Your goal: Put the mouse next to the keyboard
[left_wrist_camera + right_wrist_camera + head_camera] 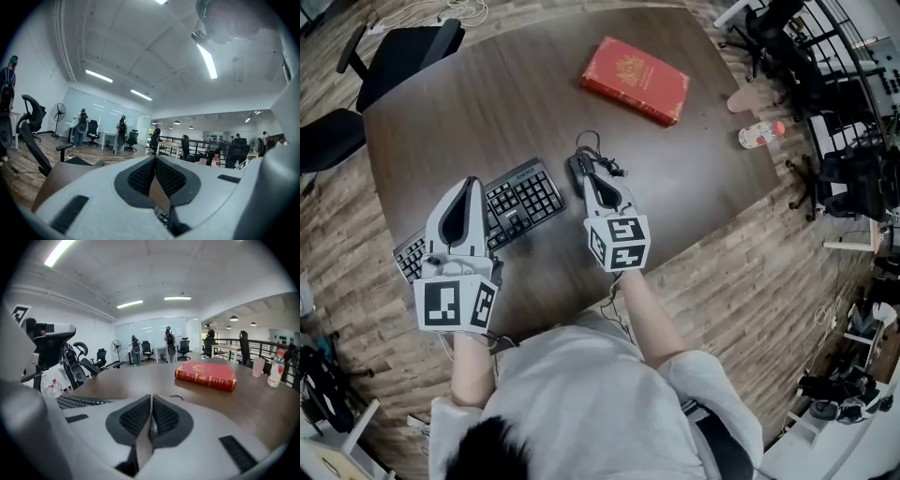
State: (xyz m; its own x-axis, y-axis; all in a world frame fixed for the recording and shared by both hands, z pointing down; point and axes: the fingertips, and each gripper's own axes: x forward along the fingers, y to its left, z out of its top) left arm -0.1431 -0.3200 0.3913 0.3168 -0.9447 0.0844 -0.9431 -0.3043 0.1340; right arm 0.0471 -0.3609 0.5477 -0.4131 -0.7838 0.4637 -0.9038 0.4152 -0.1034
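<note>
Right tongs (pixel 589 176) are hanging a little above the dark brown wooden table (pixel 487 103). Their two pads are pressing together, and I am not seeing anything between them in the right gripper view. Left tongs (pixel 472 184) are hovering over the flat black keyboard (pixel 523 199). Their pads are also meeting at the tips with nothing inside.

The small black computer mouse (pixel 574 170) is lying on the table just beside the right end of the keyboard. In the head view it is partly hiding under my right tongs. Its thin black cable (pixel 607 161) is curling loosely behind it, toward the red hardcover book (pixel 636 80), which is lying well apart. So I am judging that the mouse is already sitting in its place next to the keyboard.

If I am needing to correct it, I am expecting a light thing with a hard, smooth plastic shell. The shell is rounded on top, so pads closing over the top are probably sliding off. I am thinking the best hold is across the two long sides, near the middle of the body and low to the table. It is not looking fragile, so a firm pinch is doing no harm. The cable is the tricky part, I believe. It is springy and can be pulling the light mouse back or turning it, and I am not wanting to pinch it by mistake.
</note>
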